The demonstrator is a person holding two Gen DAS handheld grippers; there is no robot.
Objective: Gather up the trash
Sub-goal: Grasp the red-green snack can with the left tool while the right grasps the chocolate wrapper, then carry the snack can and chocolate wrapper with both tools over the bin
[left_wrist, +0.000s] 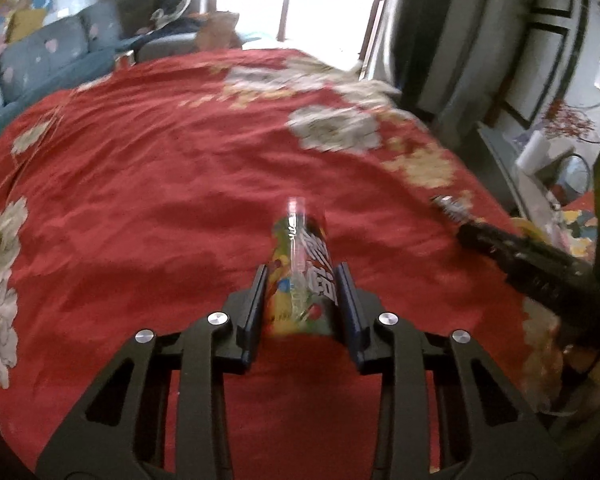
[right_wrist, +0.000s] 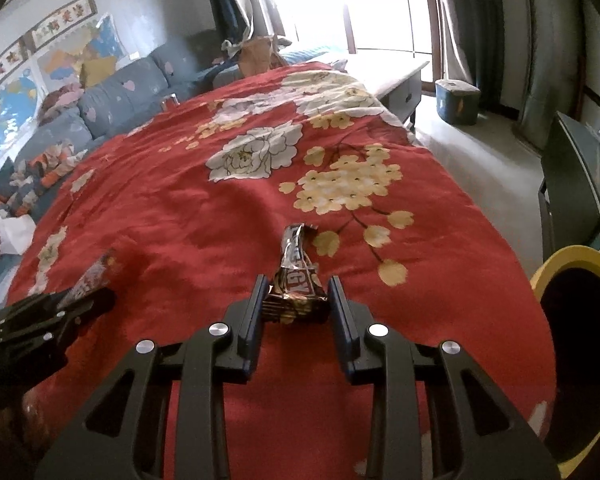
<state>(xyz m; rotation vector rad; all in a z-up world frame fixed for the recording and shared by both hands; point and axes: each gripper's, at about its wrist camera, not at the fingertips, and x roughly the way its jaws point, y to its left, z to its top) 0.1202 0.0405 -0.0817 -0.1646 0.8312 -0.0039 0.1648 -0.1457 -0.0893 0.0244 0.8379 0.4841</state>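
In the left wrist view, my left gripper (left_wrist: pixel 302 280) is clamped on one colourful snack wrapper (left_wrist: pixel 304 276) at the lower middle of the frame. Its long axis runs straight away from me along my fingers, the far end pointing up toward the frame's centre, the near end between the pads. It hangs above the red floral bedspread (left_wrist: pixel 140 168), which fills most of the frame. The picture is blurred, so the print on the wrapper is hard to read. At the right edge my right gripper (left_wrist: pixel 466 226) reaches in low over the bedspread, aimed to the upper left, with a dark wrapper end showing at its tip.

In the right wrist view, my right gripper (right_wrist: pixel 296 292) is closed on one brown candy bar wrapper (right_wrist: pixel 296 276), lower middle. Its long axis also points away from me, toward the upper centre, and the far end is crumpled. Both my fingers lie level, pressed to its sides. At the lower left my left gripper (right_wrist: pixel 90 292) comes in, pointing to the upper right, its wrapper sticking out ahead. A yellow-rimmed bin (right_wrist: pixel 572 260) sits at the right edge, beside the bedspread (right_wrist: pixel 180 208).
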